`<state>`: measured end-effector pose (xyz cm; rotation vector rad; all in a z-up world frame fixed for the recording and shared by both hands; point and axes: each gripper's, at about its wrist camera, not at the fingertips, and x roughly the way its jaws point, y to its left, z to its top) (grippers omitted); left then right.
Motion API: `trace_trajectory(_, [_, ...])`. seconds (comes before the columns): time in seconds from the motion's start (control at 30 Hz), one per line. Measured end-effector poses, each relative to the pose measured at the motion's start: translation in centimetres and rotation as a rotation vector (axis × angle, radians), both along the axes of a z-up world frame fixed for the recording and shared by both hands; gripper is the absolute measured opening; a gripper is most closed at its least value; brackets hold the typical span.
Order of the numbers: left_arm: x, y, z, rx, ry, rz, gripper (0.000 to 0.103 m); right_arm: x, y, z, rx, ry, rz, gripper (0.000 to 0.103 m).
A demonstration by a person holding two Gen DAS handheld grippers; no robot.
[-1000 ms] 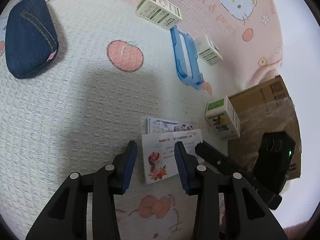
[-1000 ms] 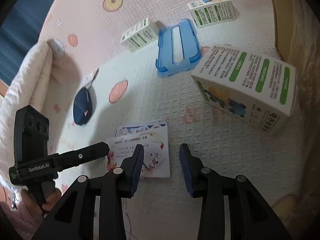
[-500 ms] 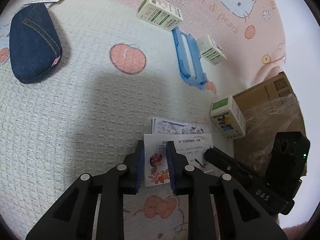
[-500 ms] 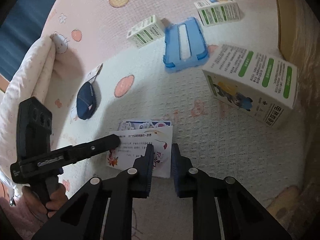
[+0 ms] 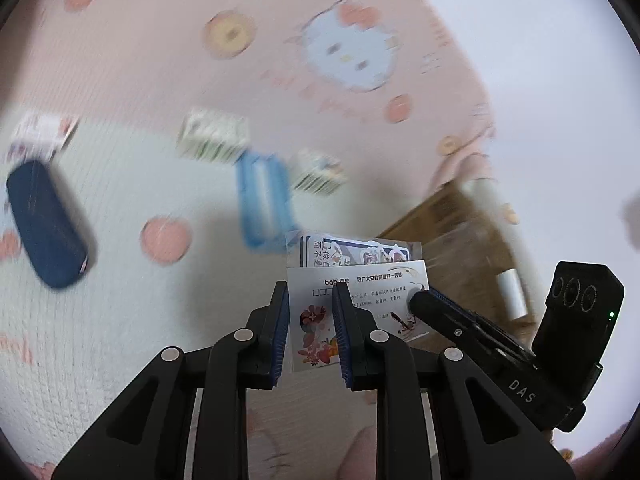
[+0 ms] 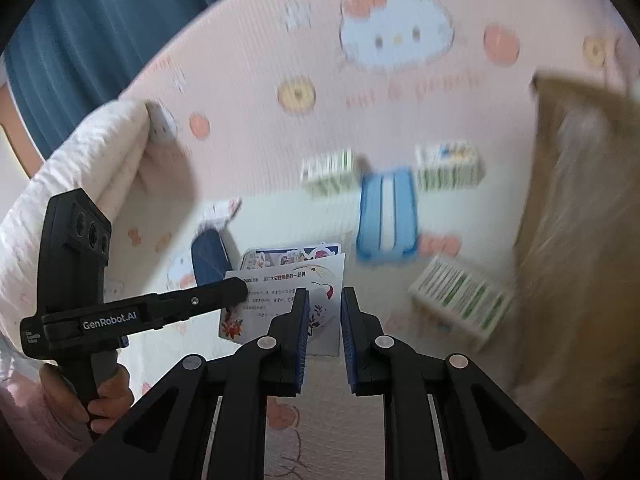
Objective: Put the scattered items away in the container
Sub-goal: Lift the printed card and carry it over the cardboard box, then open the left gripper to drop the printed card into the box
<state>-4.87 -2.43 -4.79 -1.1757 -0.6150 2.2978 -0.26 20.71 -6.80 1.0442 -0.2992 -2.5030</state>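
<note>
A white flowered card [image 5: 372, 292] with a sticker sheet [image 5: 352, 252] behind it hangs in the air above the bed cover, sharp against a blurred background. My left gripper [image 5: 312, 300] is shut on the card's left part. My right gripper [image 6: 325, 300] is shut on its right part [image 6: 280, 280]. Each view shows the other gripper's fingertip on the card. The brown cardboard box [image 5: 460, 232] stands to the right, also seen in the right wrist view as the box [image 6: 580, 200].
On the pink cartoon-print cover lie a denim pouch [image 5: 46, 224], a blue plastic frame [image 5: 262, 200], two green-and-white cartons [image 5: 212, 140] [image 5: 316, 174], a third carton [image 6: 460, 304] near the box, and a small card [image 5: 38, 136]. A rolled blanket [image 6: 80, 168] lies left.
Both grippers closed on the card stack and rose with it off the cover. The view now tilts up, and the items on the bed look smaller and farther away.
</note>
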Motion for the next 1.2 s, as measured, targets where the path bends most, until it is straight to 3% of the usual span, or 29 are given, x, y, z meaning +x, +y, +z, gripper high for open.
trace_trajectory(0.23, [0.3, 5.8, 6.7, 0.037, 0.136, -0.107, 0.023, 3.5, 5.4, 6.5, 0.027, 0.154, -0.088, 0.013])
trace_trajectory(0.4, [0.6, 12.3, 9.0, 0.032, 0.186, -0.234, 0.023, 5.1, 11.4, 7.8, -0.005, 0.156, -0.192, 0.013])
trace_trajectory(0.67, [0.7, 21.2, 9.1, -0.01, 0.1, -0.459, 0.023, 7.4, 19.8, 7.4, -0.022, 0.015, -0.282, 0.013])
trace_trajectory(0.8, [1.4, 24.4, 9.3, -0.13, 0.119, -0.583, 0.023, 7.6, 22.1, 6.9, 0.005, -0.065, -0.259, 0.013])
trace_trajectory(0.87, [1.5, 25.3, 9.2, -0.192, 0.109, -0.62, 0.024, 7.3, 23.1, 6.4, -0.008, -0.125, -0.243, 0.013])
trace_trajectory(1.03, [1.1, 25.8, 8.0, -0.246, 0.018, -0.659, 0.025, 7.1, 23.6, 5.7, -0.013, -0.217, -0.197, 0.013])
trace_trajectory(1.13, [1.1, 25.7, 7.0, -0.273, -0.065, -0.689, 0.031, 7.2, 23.5, 5.4, 0.013, -0.251, -0.175, 0.013])
trace_trajectory(1.2, [1.3, 25.5, 6.5, -0.302, -0.082, -0.693, 0.04, 7.2, 23.5, 5.3, 0.022, -0.279, -0.159, 0.013])
